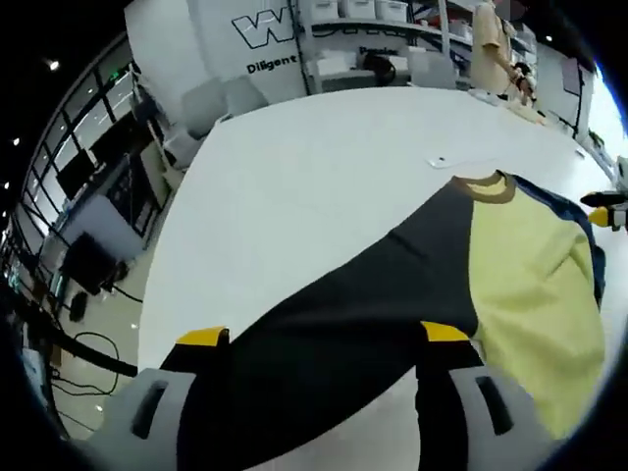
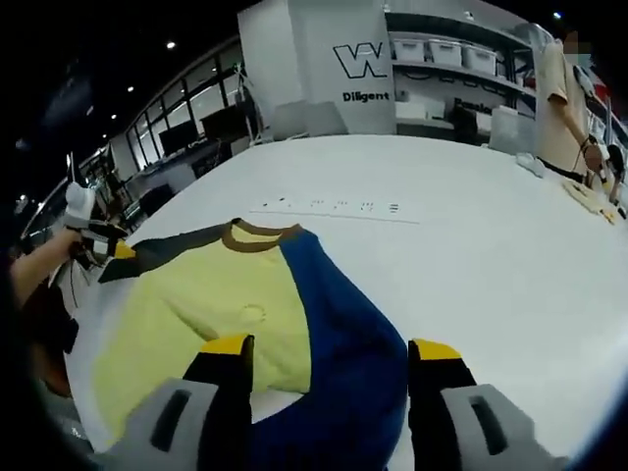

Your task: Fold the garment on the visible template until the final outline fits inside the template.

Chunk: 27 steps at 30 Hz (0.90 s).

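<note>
- The garment is a cloth top with a pale yellow front, a brown ribbed collar, one dark grey sleeve and one dark blue sleeve (image 1: 530, 275) (image 2: 235, 304); it lies spread on a wide white table (image 1: 324, 177) (image 2: 471, 226).
- The left gripper (image 1: 329, 339), with grey jaws tipped in yellow, has its jaws spread wide. The dark grey sleeve runs between and over them, and the yellow panel lies ahead to its right. Whether the jaws grip the cloth I cannot tell.
- The right gripper (image 2: 331, 345) is likewise wide apart. The dark blue sleeve lies between its jaws, and the yellow front is ahead to its left. No pinch on the fabric can be made out.
- In the right gripper view the left gripper (image 2: 93, 240) shows far to the left, at the end of the grey sleeve.
- Ahead of the right gripper, beyond the collar, a thin line of small dark marks (image 2: 334, 207) crosses the table; they are too small to read.
- A white wall panel (image 2: 343, 69) behind the table bears a large outlined "W" and the word "Diligent"; the letters after it are hidden.
- Shelves with white storage bins (image 2: 442, 51) stand beside the panel, and a person in a beige top (image 2: 561, 98) stands at the table's far right.
</note>
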Each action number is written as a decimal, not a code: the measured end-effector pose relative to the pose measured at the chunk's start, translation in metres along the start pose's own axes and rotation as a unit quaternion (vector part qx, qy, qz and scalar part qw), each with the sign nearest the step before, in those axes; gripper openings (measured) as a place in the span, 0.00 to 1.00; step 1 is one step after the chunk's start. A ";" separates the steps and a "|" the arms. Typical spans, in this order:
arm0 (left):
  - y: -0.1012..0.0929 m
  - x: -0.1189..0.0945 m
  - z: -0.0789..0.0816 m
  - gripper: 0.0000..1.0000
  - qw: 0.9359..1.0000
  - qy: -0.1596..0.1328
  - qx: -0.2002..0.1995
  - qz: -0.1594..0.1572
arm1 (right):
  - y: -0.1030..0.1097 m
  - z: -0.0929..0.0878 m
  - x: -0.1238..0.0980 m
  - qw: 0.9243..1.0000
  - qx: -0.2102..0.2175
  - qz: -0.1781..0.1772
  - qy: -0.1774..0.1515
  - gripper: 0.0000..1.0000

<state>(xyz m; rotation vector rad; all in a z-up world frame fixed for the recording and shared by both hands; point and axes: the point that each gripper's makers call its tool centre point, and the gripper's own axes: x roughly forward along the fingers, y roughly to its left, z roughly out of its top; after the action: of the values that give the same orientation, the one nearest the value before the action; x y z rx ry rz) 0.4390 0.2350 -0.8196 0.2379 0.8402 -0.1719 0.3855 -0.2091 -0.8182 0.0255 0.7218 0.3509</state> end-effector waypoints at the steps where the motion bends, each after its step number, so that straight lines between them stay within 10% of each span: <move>1: -0.003 -0.003 0.002 0.82 1.000 -0.004 0.013 -0.002 | 0.004 0.000 -0.002 1.000 -0.002 0.004 -0.001 0.66; 16: -0.052 -0.056 0.019 0.99 0.995 -0.075 -0.015 -0.065 | 0.057 -0.014 -0.017 0.996 -0.044 0.081 0.009 0.74; 27: -0.097 -0.086 -0.003 0.99 0.988 -0.090 -0.016 -0.128 | 0.081 -0.042 -0.024 0.985 -0.129 0.113 0.021 0.53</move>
<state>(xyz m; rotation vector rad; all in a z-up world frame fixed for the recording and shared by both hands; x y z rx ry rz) 0.3569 0.1474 -0.7703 0.0804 0.6921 -0.4146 0.3168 -0.1443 -0.8223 -0.1464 0.7121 0.6612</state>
